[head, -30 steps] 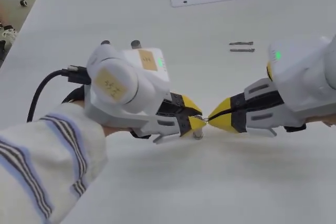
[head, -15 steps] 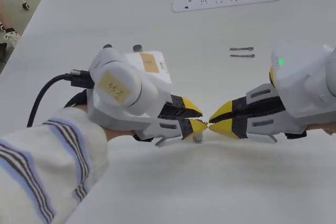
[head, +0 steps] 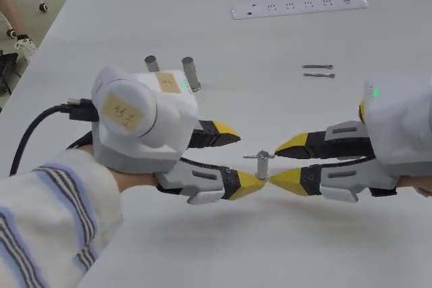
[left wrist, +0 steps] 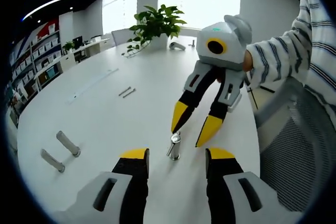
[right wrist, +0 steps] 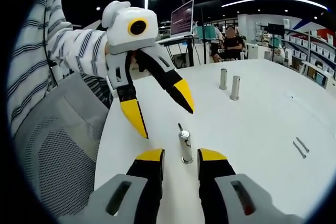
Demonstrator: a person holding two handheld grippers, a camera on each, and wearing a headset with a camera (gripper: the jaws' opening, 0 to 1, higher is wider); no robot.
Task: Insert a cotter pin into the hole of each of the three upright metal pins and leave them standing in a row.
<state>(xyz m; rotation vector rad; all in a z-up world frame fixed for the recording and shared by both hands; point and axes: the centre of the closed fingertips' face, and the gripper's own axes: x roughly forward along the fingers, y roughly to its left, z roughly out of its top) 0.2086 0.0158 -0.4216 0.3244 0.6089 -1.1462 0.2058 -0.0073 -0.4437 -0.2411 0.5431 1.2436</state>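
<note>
An upright metal pin (head: 262, 165) stands on the white table with a cotter pin (head: 255, 156) through its top. My left gripper (head: 248, 160) is open on its left and my right gripper (head: 275, 165) is open on its right, tips almost meeting around it. In the left gripper view the pin (left wrist: 174, 147) stands just ahead of the open left gripper (left wrist: 177, 156), facing the right gripper (left wrist: 193, 128). The right gripper view has the pin (right wrist: 185, 148) between the open right gripper (right wrist: 181, 157) tips. Two more upright pins (head: 152, 64) (head: 191, 74) stand behind the left gripper.
Two loose cotter pins (head: 317, 71) lie on the table at the back right, also in the left gripper view (left wrist: 126, 92). A white power strip (head: 300, 6) lies farther back. A potted plant (left wrist: 157, 22) stands at the table's far end. An office chair (right wrist: 63, 150) is beside the table.
Both grippers were shut at the pin's top and have opened; the cotter pin stays in the pin's hole. The head camera has shifted, bringing the two rear pins into fuller view.
</note>
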